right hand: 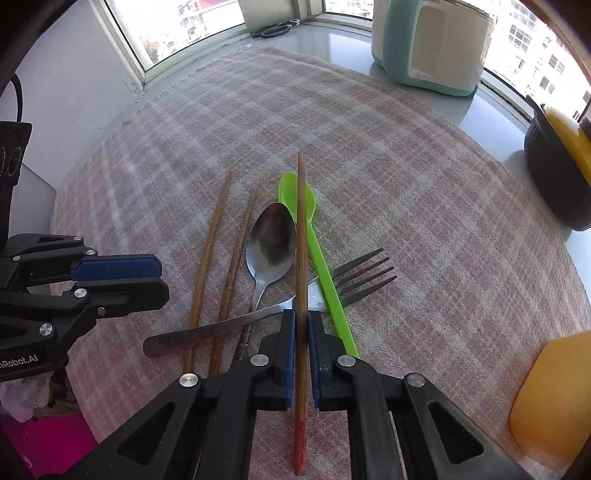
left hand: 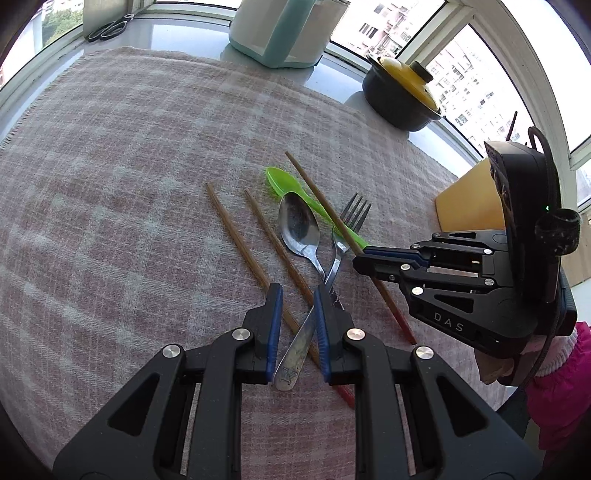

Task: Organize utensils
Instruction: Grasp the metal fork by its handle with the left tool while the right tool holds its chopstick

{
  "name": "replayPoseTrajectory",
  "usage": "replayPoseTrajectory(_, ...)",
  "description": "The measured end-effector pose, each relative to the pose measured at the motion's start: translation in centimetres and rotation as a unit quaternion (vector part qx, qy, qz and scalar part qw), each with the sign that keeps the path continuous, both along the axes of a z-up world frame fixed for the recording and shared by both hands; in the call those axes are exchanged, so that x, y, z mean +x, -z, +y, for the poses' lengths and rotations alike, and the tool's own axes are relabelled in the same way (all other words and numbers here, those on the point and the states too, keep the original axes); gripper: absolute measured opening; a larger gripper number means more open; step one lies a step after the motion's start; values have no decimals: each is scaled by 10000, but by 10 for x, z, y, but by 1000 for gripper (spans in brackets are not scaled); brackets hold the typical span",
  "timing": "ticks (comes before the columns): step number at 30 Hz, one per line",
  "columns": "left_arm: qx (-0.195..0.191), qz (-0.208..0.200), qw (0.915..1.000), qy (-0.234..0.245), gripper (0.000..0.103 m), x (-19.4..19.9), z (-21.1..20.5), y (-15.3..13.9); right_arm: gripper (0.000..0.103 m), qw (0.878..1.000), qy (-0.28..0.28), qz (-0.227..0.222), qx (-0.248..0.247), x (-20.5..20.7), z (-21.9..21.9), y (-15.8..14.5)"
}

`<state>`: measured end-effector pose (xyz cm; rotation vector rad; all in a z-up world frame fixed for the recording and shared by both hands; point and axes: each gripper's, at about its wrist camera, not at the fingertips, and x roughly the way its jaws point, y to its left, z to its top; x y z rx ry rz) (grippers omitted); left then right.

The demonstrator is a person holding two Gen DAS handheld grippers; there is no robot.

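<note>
On the checked cloth [left hand: 129,147] lie a metal spoon [left hand: 299,225] [right hand: 271,240], a green plastic spoon [left hand: 280,181] [right hand: 327,269], a metal fork [left hand: 351,218] [right hand: 362,273] and two wooden chopsticks [left hand: 236,236] [right hand: 208,251]. The fork's handle crosses the spoon's handle. My right gripper [right hand: 301,314] [left hand: 360,258] is shut on a third chopstick [right hand: 301,221] [left hand: 317,195] with a red end; it lies over both spoons. My left gripper [left hand: 297,291] [right hand: 160,280] hovers above the fork's handle, its jaws a narrow gap apart and pressing on nothing.
A black pot with a yellow lid [left hand: 402,92] [right hand: 561,162] stands at the far right. A teal and white container [left hand: 284,29] [right hand: 428,44] and scissors [left hand: 109,27] are on the sill. A yellow-orange object [left hand: 469,199] [right hand: 550,395] stands right of the utensils.
</note>
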<state>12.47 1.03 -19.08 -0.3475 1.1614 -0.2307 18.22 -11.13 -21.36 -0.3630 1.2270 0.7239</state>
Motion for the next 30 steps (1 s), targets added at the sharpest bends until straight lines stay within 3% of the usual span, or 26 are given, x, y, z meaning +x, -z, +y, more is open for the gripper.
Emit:
replayPoseTrajectory(5, 151, -26, 9992, 364, 16, 12, -24, -1, 4, 9976, 591, 270, 247, -1, -34, 4)
replayPoseTrajectory(10, 416, 15, 9965, 728, 16, 27, -48, 5, 5, 9950, 849, 357, 373, -6, -53, 3)
replayPoseTrajectory(20, 1313, 128, 9794, 1529, 16, 44, -81, 16, 7, 9933, 886, 525, 527, -18, -59, 2)
replayPoseTrajectory(27, 1419, 208, 9737, 1773, 16, 55, -93, 23, 9, 9901, 1034, 635, 700, -18, -67, 3)
replayPoseTrajectory(30, 1478, 251, 9713, 1848, 16, 53, -92, 24, 18, 9886, 1068, 695, 807, -18, -71, 3)
